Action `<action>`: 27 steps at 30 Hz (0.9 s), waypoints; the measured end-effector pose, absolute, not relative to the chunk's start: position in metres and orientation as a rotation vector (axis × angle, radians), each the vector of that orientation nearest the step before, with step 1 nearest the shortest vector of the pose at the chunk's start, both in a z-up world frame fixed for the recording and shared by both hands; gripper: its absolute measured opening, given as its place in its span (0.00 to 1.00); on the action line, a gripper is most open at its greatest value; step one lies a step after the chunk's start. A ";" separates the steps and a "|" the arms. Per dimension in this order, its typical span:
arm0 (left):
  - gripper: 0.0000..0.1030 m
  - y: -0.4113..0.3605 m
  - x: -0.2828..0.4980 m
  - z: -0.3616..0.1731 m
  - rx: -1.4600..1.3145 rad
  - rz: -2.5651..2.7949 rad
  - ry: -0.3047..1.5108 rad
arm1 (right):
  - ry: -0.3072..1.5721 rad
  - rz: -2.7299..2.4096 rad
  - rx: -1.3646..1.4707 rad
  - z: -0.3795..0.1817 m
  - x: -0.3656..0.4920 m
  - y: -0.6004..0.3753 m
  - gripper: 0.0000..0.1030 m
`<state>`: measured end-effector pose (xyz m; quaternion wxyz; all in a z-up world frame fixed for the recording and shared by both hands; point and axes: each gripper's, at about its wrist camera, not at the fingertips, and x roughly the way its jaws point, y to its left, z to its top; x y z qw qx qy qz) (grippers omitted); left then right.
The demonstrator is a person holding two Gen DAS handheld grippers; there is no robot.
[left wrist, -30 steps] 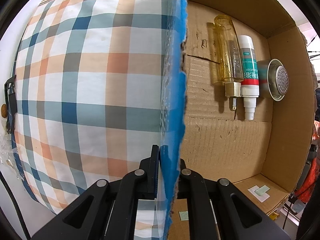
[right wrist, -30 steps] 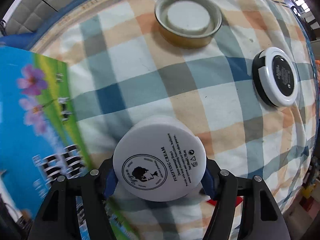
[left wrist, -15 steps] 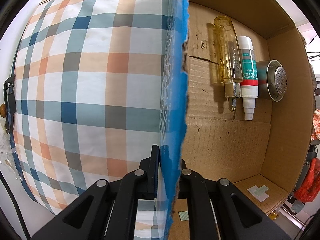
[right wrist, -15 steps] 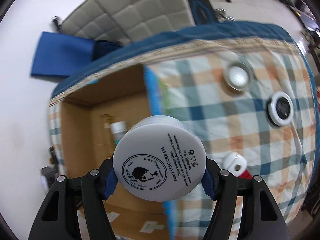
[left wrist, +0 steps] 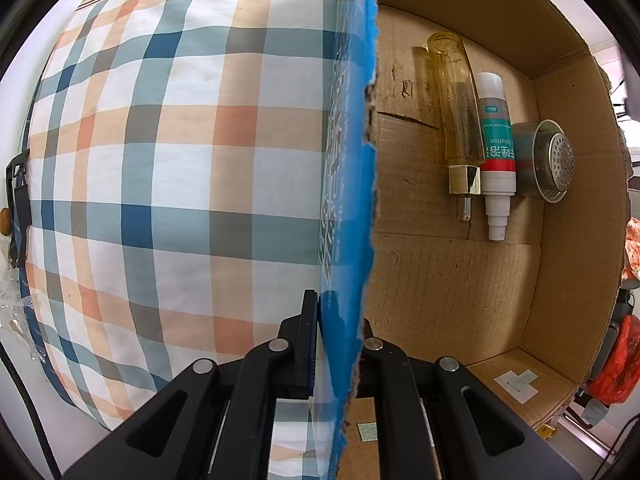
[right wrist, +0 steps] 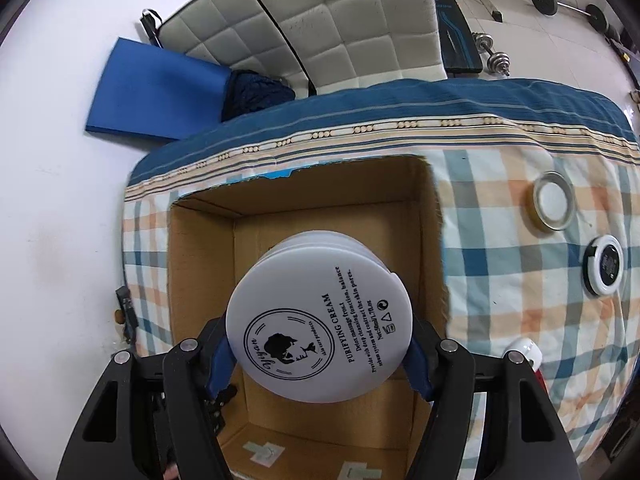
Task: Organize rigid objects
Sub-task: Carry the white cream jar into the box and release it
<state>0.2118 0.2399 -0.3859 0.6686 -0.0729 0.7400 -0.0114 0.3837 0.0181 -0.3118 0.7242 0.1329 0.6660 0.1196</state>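
Cream jar (right wrist: 319,316): pinched at its sides by the right gripper (right wrist: 320,354), held above the open cardboard box (right wrist: 424,216), likely for lowering in.
Left gripper (left wrist: 336,344): jaws closed on the box's blue-printed wall (left wrist: 360,184), apparently steadying it.
Box contents: yellow bottle (left wrist: 456,112), white tube (left wrist: 496,148) and metal strainer cup (left wrist: 548,164), lined up touching along one side.
Bed (right wrist: 520,240): two round tins still lie out on the checked sheet.
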 end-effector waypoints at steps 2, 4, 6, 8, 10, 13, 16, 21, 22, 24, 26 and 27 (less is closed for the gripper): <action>0.05 0.240 0.212 -0.386 -0.166 -0.027 1.669 | 1.490 0.248 0.266 -0.323 0.391 0.027 0.68; 0.05 0.240 0.213 -0.388 -0.166 -0.028 1.669 | 1.510 0.236 0.250 -0.334 0.397 0.034 0.68; 0.05 0.240 0.213 -0.388 -0.167 -0.028 1.670 | 1.530 0.221 0.228 -0.345 0.402 0.041 0.68; 0.05 0.240 0.214 -0.388 -0.169 -0.030 1.672 | 1.552 0.202 0.208 -0.357 0.408 0.048 0.68; 0.05 0.240 0.214 -0.389 -0.168 -0.032 1.672 | 1.563 0.181 0.190 -0.366 0.412 0.051 0.68; 0.05 0.240 0.215 -0.391 -0.166 -0.037 1.673 | 1.581 0.155 0.163 -0.380 0.418 0.054 0.68; 0.05 0.240 0.214 -0.392 -0.165 -0.040 1.674 | 1.598 0.130 0.139 -0.391 0.422 0.056 0.68; 0.06 0.239 0.215 -0.392 -0.162 -0.048 1.674 | 1.618 0.096 0.109 -0.402 0.426 0.056 0.69; 0.06 0.239 0.215 -0.391 -0.162 -0.048 1.674 | 1.620 0.094 0.106 -0.404 0.426 0.058 0.69; 0.06 0.239 0.215 -0.391 -0.160 -0.049 1.674 | 1.640 0.086 0.105 -0.406 0.426 0.058 0.72; 0.06 0.239 0.214 -0.390 -0.160 -0.050 1.673 | 1.635 0.072 0.096 -0.402 0.425 0.059 0.96; 0.06 0.239 0.214 -0.390 -0.161 -0.051 1.675 | 1.623 0.075 0.094 -0.399 0.424 0.060 1.00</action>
